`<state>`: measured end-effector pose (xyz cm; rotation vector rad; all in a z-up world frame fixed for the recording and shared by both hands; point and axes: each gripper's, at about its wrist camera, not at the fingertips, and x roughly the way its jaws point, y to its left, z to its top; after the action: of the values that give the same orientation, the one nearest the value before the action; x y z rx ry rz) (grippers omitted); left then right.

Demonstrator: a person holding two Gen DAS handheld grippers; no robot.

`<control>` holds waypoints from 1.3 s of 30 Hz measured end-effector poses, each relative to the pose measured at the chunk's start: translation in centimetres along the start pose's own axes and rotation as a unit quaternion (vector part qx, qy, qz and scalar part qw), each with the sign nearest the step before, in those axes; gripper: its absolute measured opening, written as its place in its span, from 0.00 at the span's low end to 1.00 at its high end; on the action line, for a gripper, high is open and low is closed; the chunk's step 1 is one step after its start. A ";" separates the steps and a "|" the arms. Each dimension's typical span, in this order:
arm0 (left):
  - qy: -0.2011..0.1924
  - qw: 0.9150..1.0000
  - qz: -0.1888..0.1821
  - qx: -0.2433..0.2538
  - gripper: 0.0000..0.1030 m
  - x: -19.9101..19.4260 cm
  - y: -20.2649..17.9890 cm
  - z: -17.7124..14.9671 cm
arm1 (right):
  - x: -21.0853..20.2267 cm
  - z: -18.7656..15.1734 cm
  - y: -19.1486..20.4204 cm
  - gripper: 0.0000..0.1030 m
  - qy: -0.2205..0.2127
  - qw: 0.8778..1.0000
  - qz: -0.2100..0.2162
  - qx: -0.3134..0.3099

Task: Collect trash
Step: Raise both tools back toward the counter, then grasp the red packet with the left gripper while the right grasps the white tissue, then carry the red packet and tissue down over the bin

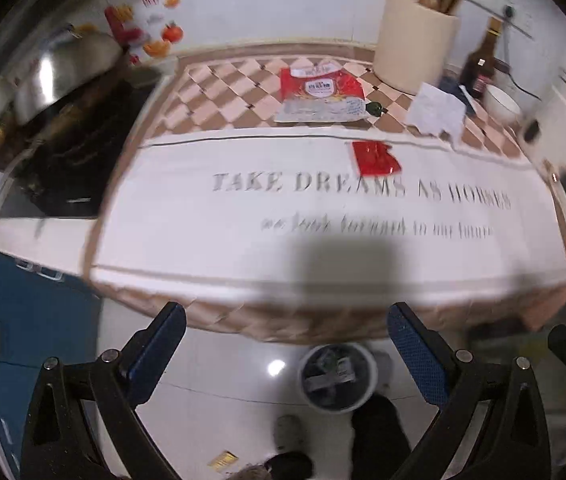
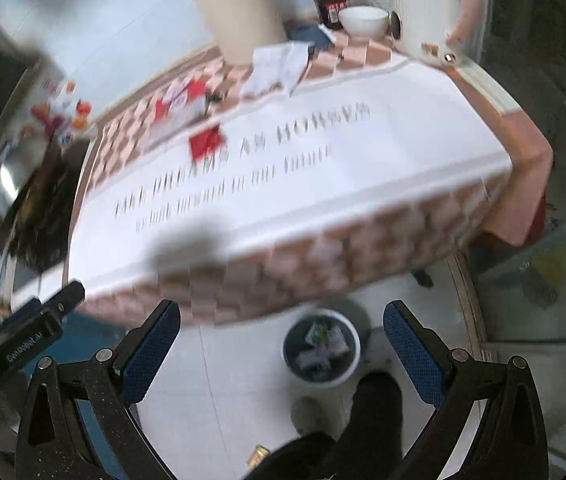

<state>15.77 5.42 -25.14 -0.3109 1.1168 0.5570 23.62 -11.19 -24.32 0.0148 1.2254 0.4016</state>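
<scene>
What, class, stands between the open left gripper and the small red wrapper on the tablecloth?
Nothing visible. The left gripper is open in front of the table edge, and only bare white tablecloth lies between it and the small red wrapper.

- Left wrist view: from off the near edge of the table (image 1: pixel 203 248), facing squarely across it
- Right wrist view: same edge, rotated leftwards
- Shared: table, white bin (image 2: pixel 321 350) below its edge
</scene>
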 end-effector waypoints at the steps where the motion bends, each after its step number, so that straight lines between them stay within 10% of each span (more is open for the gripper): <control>1: 0.010 1.000 -0.004 -0.011 1.00 1.1 -0.4 1.5 | 0.6 1.6 -0.3 1.00 0.000 1.000 0.000 0.002; 10: 0.096 0.993 -0.011 -0.069 0.99 13.6 -7.8 13.9 | 13.2 21.6 -3.2 1.00 0.033 0.999 0.007 0.010; 14: 0.136 0.988 -0.004 -0.072 0.61 19.0 -9.7 16.1 | 18.5 28.0 -2.9 1.00 0.041 0.999 0.005 -0.004; 20: 0.098 0.992 0.004 -0.075 0.31 18.5 -9.6 16.0 | 26.3 34.3 -0.5 1.00 0.055 0.998 0.008 -0.032; 24: 0.082 0.994 0.029 -0.072 0.15 17.7 -8.9 15.5 | 29.4 34.8 2.0 0.86 0.055 0.995 -0.033 -0.078; 28: 0.062 0.995 0.049 -0.064 0.12 16.1 -7.9 15.0 | 29.2 33.6 3.9 0.05 0.010 0.986 -0.086 -0.144; 39: -0.018 1.000 0.004 -0.005 0.11 6.5 -5.3 10.2 | 19.5 25.4 -0.2 0.04 -0.027 0.998 -0.002 -0.060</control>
<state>28.59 7.88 -27.07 -0.3044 1.0807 0.5735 52.31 -0.22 -33.26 -0.0801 1.1452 0.4679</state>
